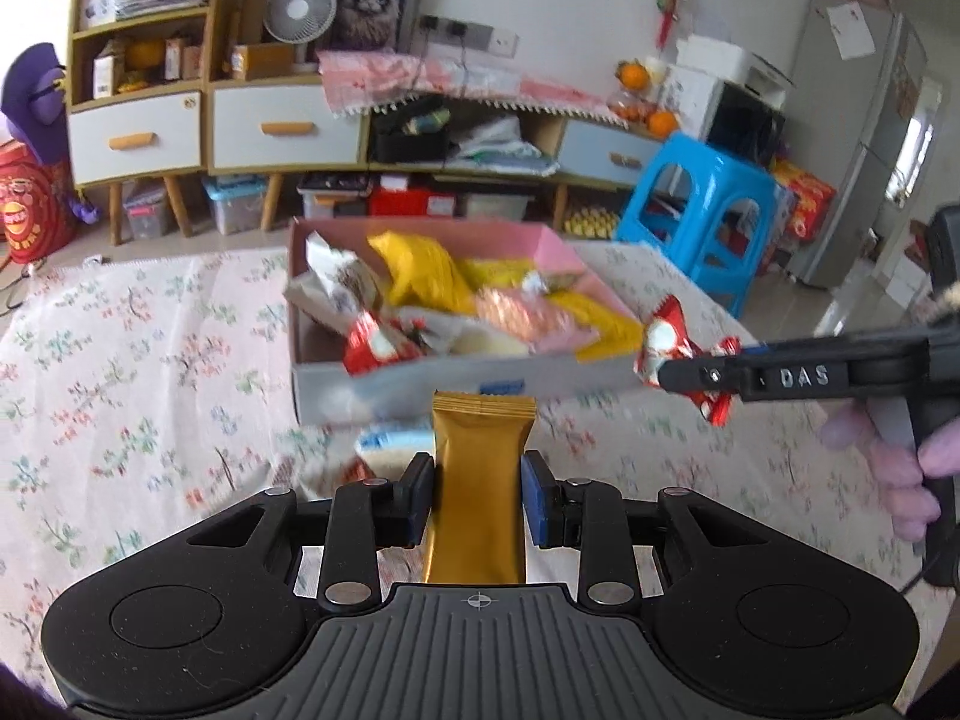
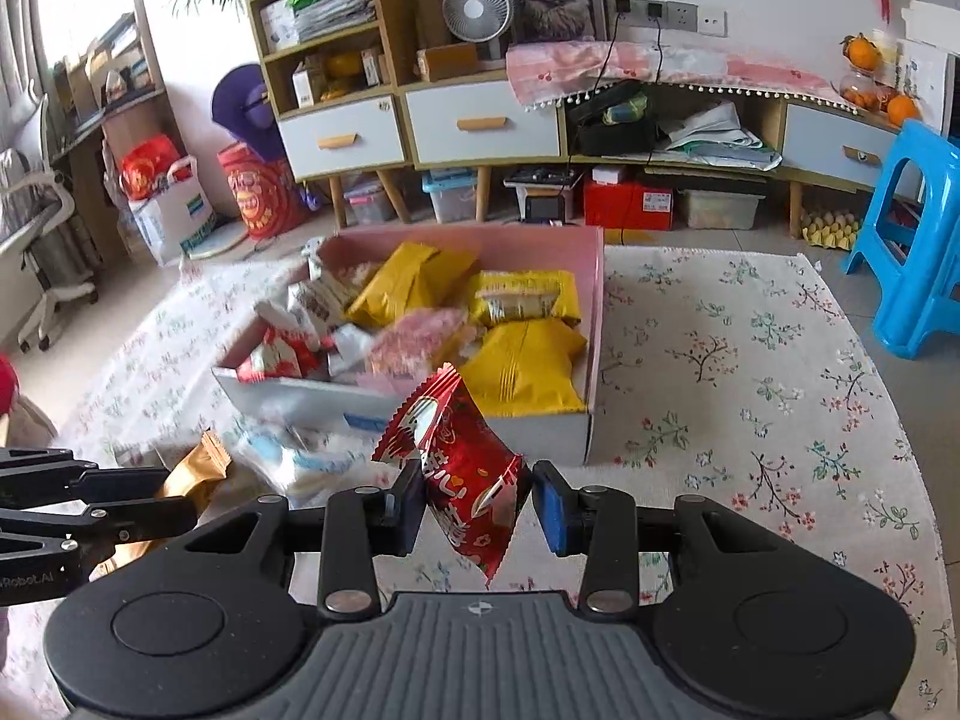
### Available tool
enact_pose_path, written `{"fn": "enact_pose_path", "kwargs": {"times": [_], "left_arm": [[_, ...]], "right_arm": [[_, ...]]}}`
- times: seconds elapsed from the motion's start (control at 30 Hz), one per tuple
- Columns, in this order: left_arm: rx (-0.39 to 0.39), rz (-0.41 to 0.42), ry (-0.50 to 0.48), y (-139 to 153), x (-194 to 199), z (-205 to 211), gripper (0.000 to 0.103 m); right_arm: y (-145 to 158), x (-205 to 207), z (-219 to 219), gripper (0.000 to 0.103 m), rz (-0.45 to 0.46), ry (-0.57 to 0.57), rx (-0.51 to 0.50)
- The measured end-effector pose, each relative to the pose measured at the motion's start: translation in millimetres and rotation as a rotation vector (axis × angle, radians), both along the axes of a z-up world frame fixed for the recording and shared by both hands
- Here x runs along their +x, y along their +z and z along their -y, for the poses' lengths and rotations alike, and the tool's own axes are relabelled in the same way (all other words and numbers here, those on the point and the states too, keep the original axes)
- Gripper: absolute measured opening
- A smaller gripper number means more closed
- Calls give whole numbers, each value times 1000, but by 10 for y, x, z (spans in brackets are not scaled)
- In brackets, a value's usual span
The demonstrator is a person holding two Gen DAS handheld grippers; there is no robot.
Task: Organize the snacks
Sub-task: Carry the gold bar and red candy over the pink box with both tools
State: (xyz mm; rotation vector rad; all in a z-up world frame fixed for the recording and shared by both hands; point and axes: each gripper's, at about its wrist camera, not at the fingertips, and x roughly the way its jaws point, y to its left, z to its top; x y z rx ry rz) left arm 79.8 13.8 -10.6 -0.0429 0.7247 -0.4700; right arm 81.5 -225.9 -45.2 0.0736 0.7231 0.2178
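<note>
the left gripper clamped a gold packet; the right gripper clamped a red packet, both near the pink box.

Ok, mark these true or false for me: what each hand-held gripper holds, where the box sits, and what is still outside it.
1. The left hand-held gripper is shut on a gold packet. True.
2. The right hand-held gripper is open. False: it is shut on a red packet.
3. The box holds yellow packets. True.
4. The box sits on the blue stool. False: it sits on the floral cloth.
5. A white-and-blue packet lies outside the box, in front of it. True.
</note>
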Motion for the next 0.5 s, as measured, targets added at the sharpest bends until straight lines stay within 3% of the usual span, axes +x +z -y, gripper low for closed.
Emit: {"fn": "enact_pose_path", "kwargs": {"times": [0.2,0.5], "left_arm": [[-29,14,51,166,253,33,28],[13,23,88,293,718,256,28]], "right_arm": [[75,128,14,28,10,-30,54],[56,419,143,28,-18,-95,204]]}}
